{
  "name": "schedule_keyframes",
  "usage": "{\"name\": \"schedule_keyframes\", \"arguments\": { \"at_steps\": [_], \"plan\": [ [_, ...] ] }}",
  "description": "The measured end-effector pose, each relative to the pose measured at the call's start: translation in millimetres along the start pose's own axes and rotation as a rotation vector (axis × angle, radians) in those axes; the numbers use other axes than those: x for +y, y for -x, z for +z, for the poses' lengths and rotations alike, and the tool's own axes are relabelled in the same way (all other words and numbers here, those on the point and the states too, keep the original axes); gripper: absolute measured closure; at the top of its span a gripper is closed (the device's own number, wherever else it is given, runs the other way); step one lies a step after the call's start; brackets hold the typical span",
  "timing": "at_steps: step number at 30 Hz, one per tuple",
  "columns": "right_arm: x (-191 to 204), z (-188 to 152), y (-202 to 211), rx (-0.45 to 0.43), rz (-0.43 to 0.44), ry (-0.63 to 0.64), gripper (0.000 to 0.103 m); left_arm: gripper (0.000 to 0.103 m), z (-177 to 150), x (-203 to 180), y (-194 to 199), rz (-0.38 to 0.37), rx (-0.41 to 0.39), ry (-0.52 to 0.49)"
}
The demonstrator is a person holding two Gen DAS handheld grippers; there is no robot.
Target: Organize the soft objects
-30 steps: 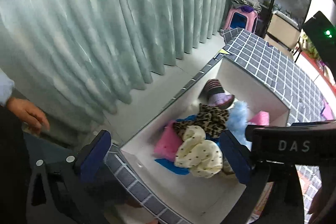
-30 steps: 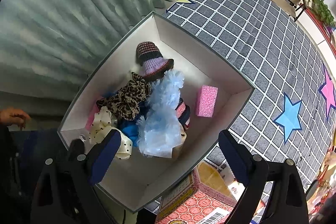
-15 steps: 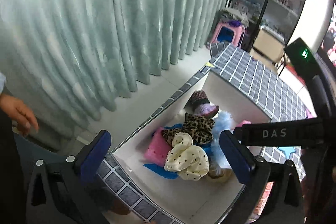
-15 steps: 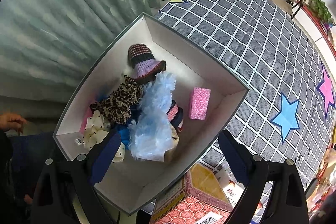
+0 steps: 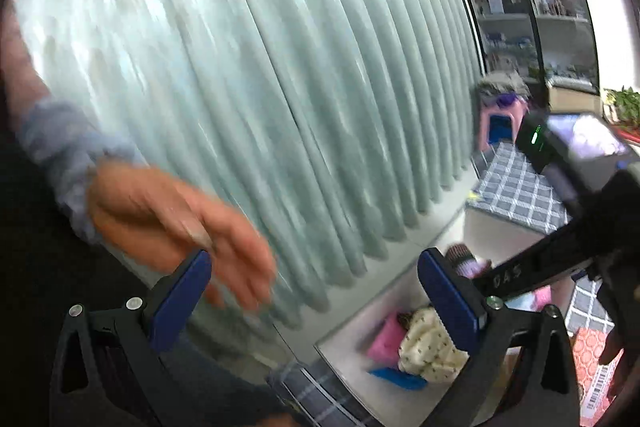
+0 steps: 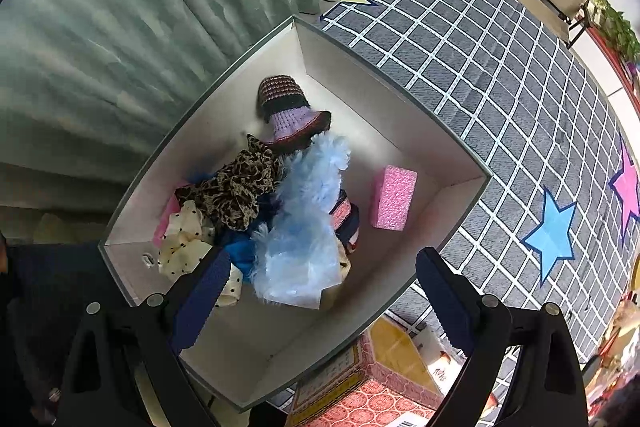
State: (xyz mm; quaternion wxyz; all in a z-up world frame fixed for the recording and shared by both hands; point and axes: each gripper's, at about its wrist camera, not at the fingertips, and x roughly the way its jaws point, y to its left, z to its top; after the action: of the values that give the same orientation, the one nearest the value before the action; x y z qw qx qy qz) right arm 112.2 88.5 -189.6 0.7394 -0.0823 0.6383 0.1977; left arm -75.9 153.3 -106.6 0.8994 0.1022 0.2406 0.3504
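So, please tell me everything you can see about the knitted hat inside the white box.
The knitted hat looks crocheted from yarn: a dark crown with thin pink stripes, a black band, a lilac lower part and a dark-edged flared brim. It lies tipped on its side near the far corner of the white box, crown toward the curtain side. Its brim touches the fluffy blue item and the leopard scrunchie. Neither claw touches it.

Seemingly "DAS" on right gripper (image 5: 508, 277)

A white open box (image 6: 384, 75) held a jumbled heap: knitted purple hat (image 6: 292, 115), leopard scrunchie (image 6: 236, 187), fluffy blue item (image 6: 308, 195), with a pink sponge (image 6: 392, 197) apart.
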Motion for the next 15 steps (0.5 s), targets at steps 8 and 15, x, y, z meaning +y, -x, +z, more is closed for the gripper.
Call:
{"name": "schedule_keyframes", "arguments": {
  "at_steps": [8,15],
  "plan": [
    [0.8,-1.1,1.1,-0.042,-0.076,-0.053,0.008,0.0,1.8,-3.9,3.6,-0.026,-0.037,0.087],
    [6.8,-5.1,10.3,-0.091,-0.064,-0.111,0.008,0.0,-0.1,-20.9,4.2,0.112,-0.037,0.07]
  ]
}}
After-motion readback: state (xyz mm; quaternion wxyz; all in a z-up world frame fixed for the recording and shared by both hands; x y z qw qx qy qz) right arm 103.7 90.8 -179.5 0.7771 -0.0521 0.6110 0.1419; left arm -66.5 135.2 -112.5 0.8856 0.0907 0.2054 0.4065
